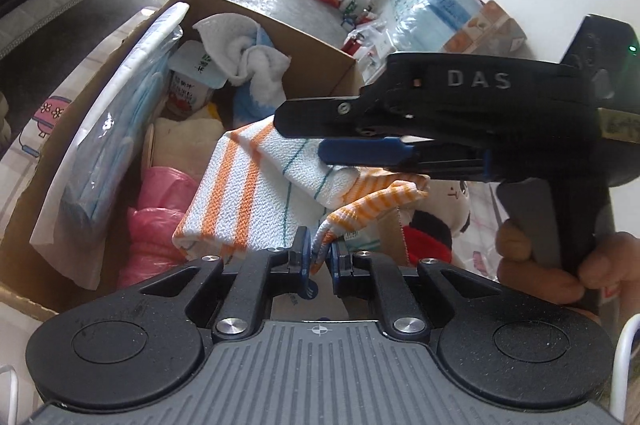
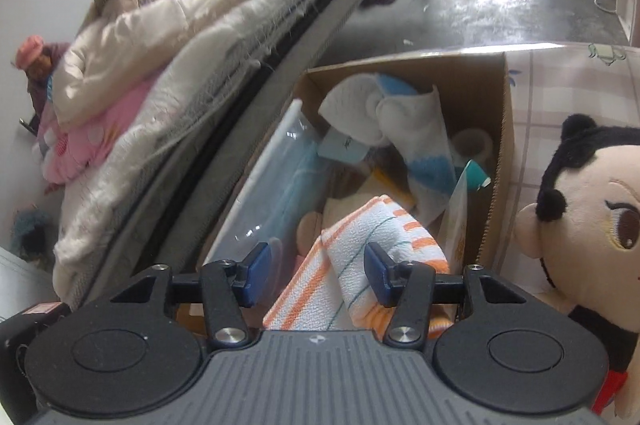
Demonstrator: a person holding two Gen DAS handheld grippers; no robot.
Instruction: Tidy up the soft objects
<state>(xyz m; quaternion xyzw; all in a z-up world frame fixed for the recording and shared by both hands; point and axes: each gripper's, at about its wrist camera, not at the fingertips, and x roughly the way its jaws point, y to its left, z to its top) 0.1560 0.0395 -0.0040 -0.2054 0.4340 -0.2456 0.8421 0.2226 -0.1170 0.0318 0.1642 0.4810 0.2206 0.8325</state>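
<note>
The orange-striped towel (image 1: 248, 193) drapes over the cardboard box (image 1: 320, 41), one corner pinched in the left tool (image 1: 320, 255). The right tool (image 2: 318, 275) is spread around it. Only the right wrist view shows the plush doll's (image 2: 592, 225) face, beside the box.

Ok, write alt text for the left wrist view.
The left gripper pinches a corner of an orange-striped towel over an open cardboard box. The right gripper reaches in from the right above the towel, jaws apart. The box holds a pink bag and a white-and-blue cloth.
</note>
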